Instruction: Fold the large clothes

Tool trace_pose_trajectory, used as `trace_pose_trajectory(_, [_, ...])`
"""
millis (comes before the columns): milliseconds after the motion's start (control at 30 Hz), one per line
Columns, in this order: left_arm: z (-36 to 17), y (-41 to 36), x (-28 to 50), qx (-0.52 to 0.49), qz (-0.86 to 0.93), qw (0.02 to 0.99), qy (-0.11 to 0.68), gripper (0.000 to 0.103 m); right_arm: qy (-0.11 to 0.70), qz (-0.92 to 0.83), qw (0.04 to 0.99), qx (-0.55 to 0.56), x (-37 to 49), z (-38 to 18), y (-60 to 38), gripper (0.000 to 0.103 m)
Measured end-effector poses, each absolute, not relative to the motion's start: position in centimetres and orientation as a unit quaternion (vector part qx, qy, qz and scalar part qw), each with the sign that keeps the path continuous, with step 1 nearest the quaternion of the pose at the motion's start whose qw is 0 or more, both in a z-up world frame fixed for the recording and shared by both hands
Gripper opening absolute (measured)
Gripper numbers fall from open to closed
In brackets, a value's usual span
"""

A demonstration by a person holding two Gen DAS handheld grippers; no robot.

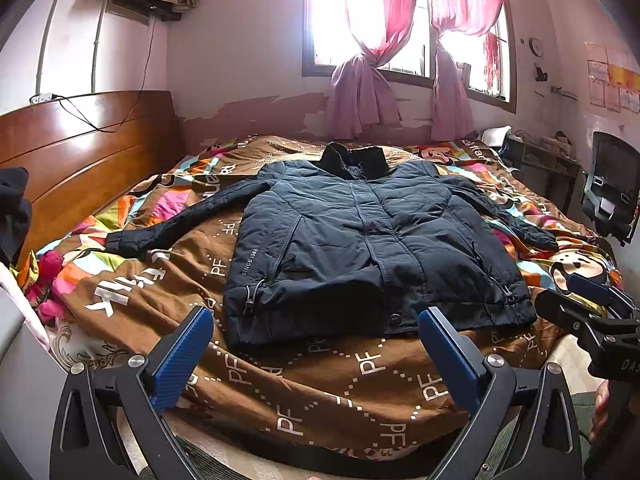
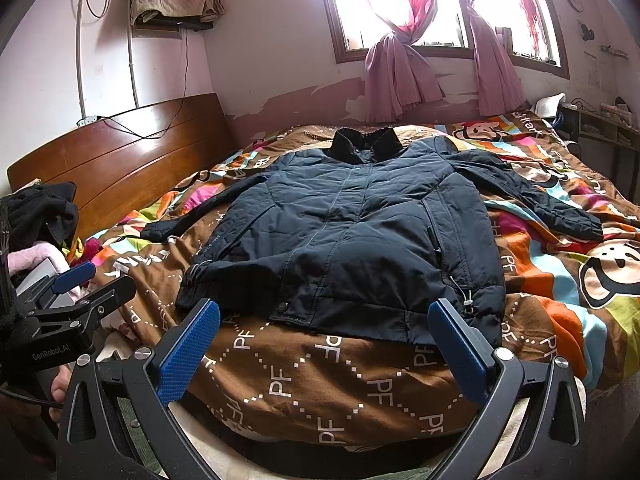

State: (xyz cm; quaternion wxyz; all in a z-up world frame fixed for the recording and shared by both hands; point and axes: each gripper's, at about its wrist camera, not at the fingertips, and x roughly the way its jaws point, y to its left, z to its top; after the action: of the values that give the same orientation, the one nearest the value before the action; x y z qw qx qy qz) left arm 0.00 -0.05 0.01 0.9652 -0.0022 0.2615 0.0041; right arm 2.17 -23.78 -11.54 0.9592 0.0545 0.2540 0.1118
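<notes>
Jacket of dark navy colour lies flat on the bed, front side up, with the zipper closed and the collar pointing toward the window. Both sleeves are spread out to the sides on the patterned quilt, which is brown with "PF" letters and cartoon monkey faces. The left gripper hovers near the hem of the jacket with its blue fingers wide apart, holding nothing. The right gripper is also near the hem, fingers spread wide and empty. Neither one touches the cloth. A wooden headboard stands at the left, and pink curtains hang tied at the window
</notes>
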Motion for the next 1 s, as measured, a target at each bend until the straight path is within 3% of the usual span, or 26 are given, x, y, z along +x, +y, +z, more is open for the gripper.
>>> trace_pose_trajectory(1000, [0.02,-0.08,-0.03,-0.002,0.004,0.965,0.263,0.103,0.252,0.111,0.96,0.057,2.13,-11.48,-23.93,0.102])
